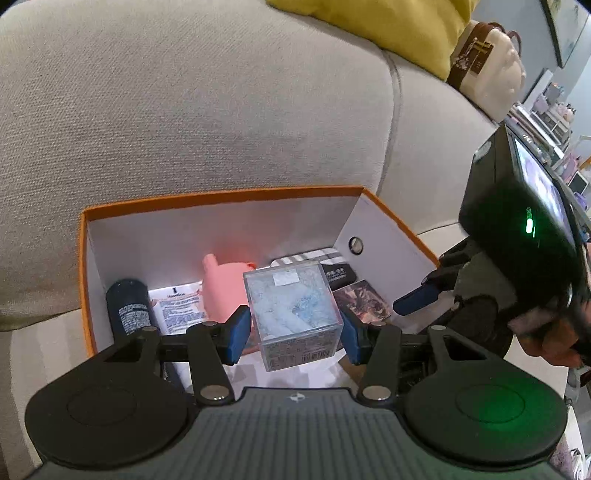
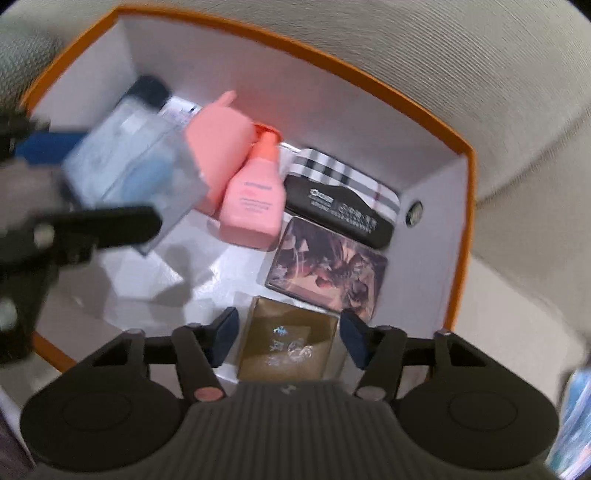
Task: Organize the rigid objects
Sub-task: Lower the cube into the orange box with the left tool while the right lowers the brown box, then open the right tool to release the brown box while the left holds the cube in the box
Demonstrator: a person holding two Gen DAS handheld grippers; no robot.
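Observation:
An orange box (image 1: 221, 197) with white inner walls stands against a grey sofa. My left gripper (image 1: 295, 336) is shut on a clear cube (image 1: 295, 310) with pale blue contents and holds it over the box's near side. In the right wrist view the clear cube (image 2: 129, 162) shows blurred at the left. My right gripper (image 2: 290, 338) points down into the orange box (image 2: 332, 48). A gold-brown carton (image 2: 288, 354) lies between its pads, with a thin gap on the left side. One of its blue fingers (image 1: 417, 301) shows at the box's right wall.
Inside the box lie a pink bottle (image 2: 255, 199), a black case (image 2: 340, 214), a patterned flat box (image 2: 328, 266), a plaid item (image 2: 343, 170), a dark can (image 1: 127, 306) and a sachet (image 1: 181, 306). A yellow cushion (image 1: 388, 22) and a cream bag (image 1: 487, 66) sit on the sofa.

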